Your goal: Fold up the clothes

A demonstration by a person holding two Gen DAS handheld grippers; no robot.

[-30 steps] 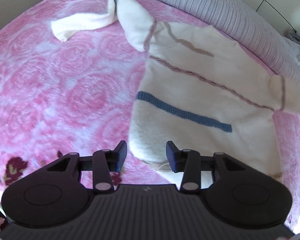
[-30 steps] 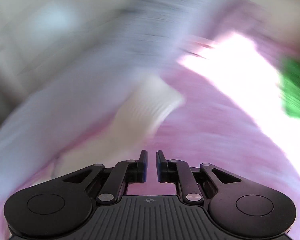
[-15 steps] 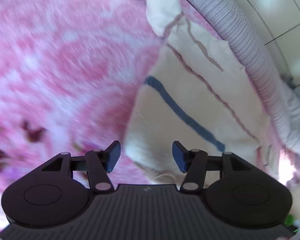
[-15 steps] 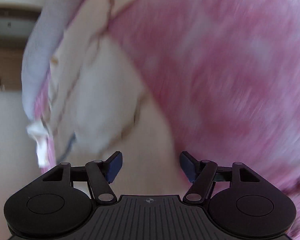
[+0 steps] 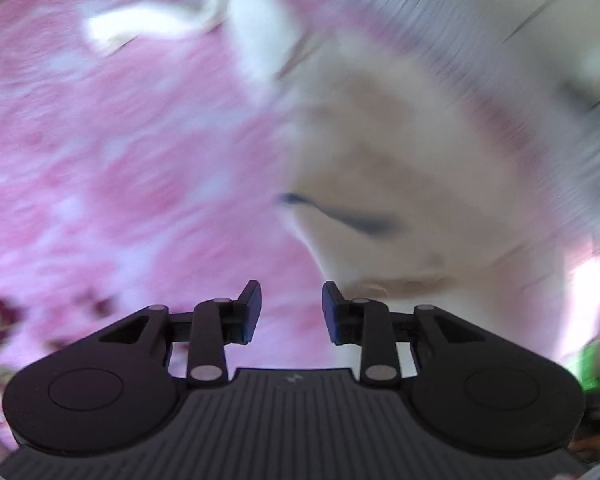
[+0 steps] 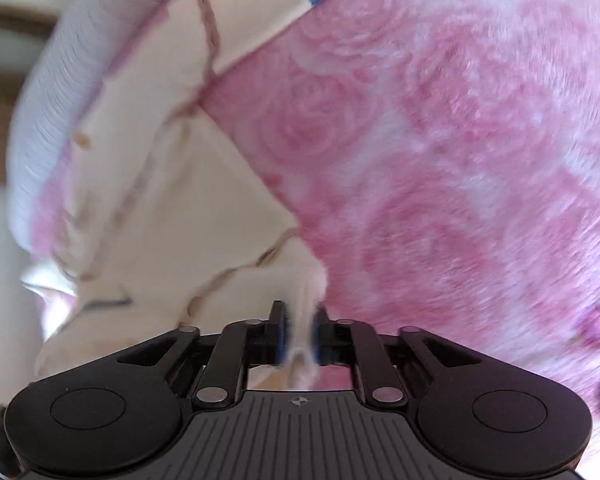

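In the right wrist view, the right hand-held gripper (image 6: 299, 330) is closing its jaws on a fold of the cream knitted sweater with brown seam lines and a blue stripe (image 6: 188, 208). The white cloth already sits between the two fingers and appears pinched there. This looks like the end of a sleeve or a corner of the garment. Beyond it, the sweater lies spread on the pink fleece blanket with a rose pattern (image 6: 440, 140), and it reaches toward the grey ribbed cushion edge (image 6: 56, 92) at the far side.

In the left wrist view, which is blurred, the left hand-held gripper (image 5: 291, 308) has its jaws at a narrow gap and they are closing. Only the pink blanket (image 5: 120, 168) shows between them; the hem of the sweater (image 5: 400, 184) is just beside the right finger, not inside. A long white sleeve (image 5: 140, 28) lies further away.

The sweater seems light, soft and floppy, so it will sag and stretch when lifted from one point. I judge that a thick edge is the best place to hold: the hem, the cuff or a shoulder seam. The fleece may cling a little to the knit.
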